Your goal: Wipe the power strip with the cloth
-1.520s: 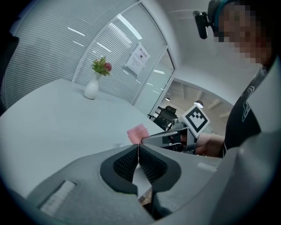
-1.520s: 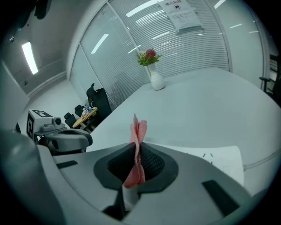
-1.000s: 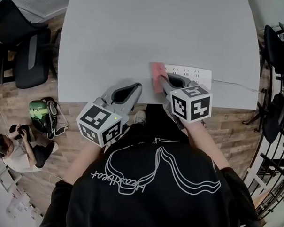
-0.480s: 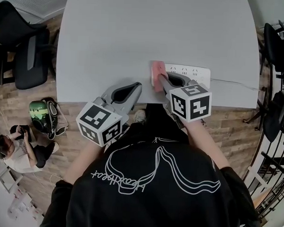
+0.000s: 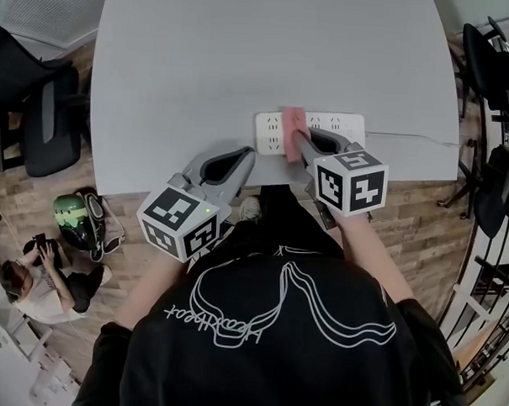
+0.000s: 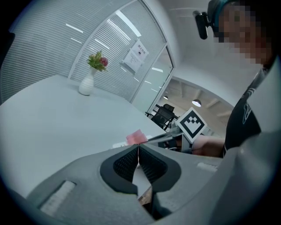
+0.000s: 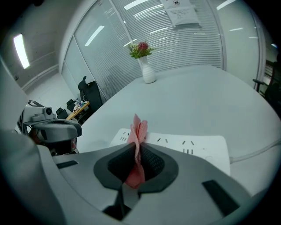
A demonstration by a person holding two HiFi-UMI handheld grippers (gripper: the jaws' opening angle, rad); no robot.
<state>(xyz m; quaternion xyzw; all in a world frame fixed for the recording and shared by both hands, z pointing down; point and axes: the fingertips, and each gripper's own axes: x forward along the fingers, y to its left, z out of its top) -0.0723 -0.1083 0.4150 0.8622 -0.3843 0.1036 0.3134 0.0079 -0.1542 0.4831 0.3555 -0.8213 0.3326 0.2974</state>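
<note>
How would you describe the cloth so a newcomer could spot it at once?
On the large white table, near its front edge, lies a white power strip. The cloth sits over the strip's left part, pinched in the right hand-held gripper. It is the only pink thing on the table, small and crumpled.

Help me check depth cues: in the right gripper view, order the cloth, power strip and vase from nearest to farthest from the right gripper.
1. Cloth, pinched between the jaws.
2. Power strip, flat on the table just beyond the jaws.
3. Vase, at the table's far side.
</note>
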